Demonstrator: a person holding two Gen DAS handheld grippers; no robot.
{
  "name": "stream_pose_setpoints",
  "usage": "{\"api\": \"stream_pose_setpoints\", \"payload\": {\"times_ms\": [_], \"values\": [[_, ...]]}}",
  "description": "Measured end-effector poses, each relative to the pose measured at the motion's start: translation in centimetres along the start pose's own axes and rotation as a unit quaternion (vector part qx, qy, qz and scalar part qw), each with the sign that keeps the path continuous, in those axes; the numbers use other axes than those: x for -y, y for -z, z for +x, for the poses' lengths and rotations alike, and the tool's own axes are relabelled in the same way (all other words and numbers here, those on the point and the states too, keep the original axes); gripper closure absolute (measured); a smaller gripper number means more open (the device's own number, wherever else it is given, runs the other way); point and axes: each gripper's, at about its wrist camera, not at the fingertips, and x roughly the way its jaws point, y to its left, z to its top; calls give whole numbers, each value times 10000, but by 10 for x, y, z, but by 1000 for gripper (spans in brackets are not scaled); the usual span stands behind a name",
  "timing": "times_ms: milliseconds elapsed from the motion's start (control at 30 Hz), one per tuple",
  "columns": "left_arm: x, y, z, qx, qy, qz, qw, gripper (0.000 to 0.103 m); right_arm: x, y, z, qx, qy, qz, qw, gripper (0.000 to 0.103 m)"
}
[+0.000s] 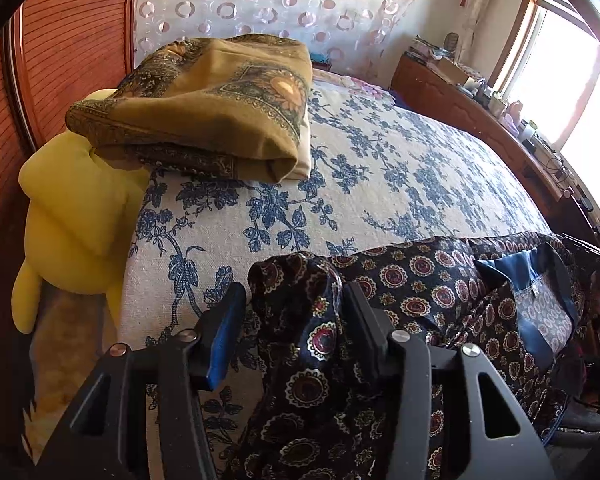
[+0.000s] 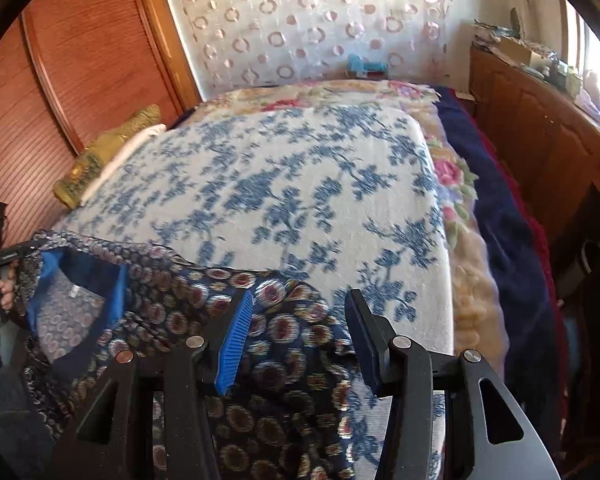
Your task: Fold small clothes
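Dark cloth with round red and gold rings is the small garment (image 1: 440,280); it lies on the near edge of the bed, and its bottom part hangs off the picture, so its full shape is hard to tell; a blue lining and a tiny white tag show at its open neck.

On the left side, a yellow soft toy (image 1: 68,216) is squeezed between the bed and the brown ribbed wardrobe (image 1: 60,32); its face is hidden; a folded mustard blanket (image 1: 204,112) lies over its top and on the bed corner.

The left gripper (image 1: 296,300) has a raised bunch of the garment between its fingers; the right pad touches the cloth, but a gap shows by the blue left pad, so a firm pinch cannot be told.

The right gripper (image 2: 298,312) is about half open over the other end of the garment (image 2: 204,304); the cloth lies under and between the fingers, and the pads do not squeeze it; this view is blurry.

The bedspread (image 1: 400,168) is white with blue flowers; a flowery blanket and a dark blue one peek out on its right side; a curtain with circles (image 2: 308,20) hangs behind; a wooden cabinet (image 2: 540,136) with small, unclear things stands by the bright window.
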Motion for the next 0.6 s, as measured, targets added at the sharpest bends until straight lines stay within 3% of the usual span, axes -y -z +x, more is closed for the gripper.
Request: {"api": "stream_pose_setpoints", "payload": {"times_ms": [167,267,333,367,400,467,600], "values": [[1,0,2,1,-22,28,10000,51,-5,3,14,-277,117,-118,9995,53],[5,0,2,-24,47,118,9999,69,-2,2,21,-426,76,-49,9991,53],[10,0,0,-23,39,262,9996,76,-2,0,22,-479,42,-58,9988,53],[13,0,-1,-8,49,314,9995,82,-2,-2,23,-502,31,-68,9987,57],[14,0,-2,-3,80,334,9994,87,-4,-3,23,-532,-21,-135,9985,73],[18,-1,-5,8,155,388,9991,91,-13,-2,25,-619,-99,-355,9974,85],[26,-2,-17,103,281,490,9984,96,-26,-1,16,-531,-45,-568,9970,95]]}}
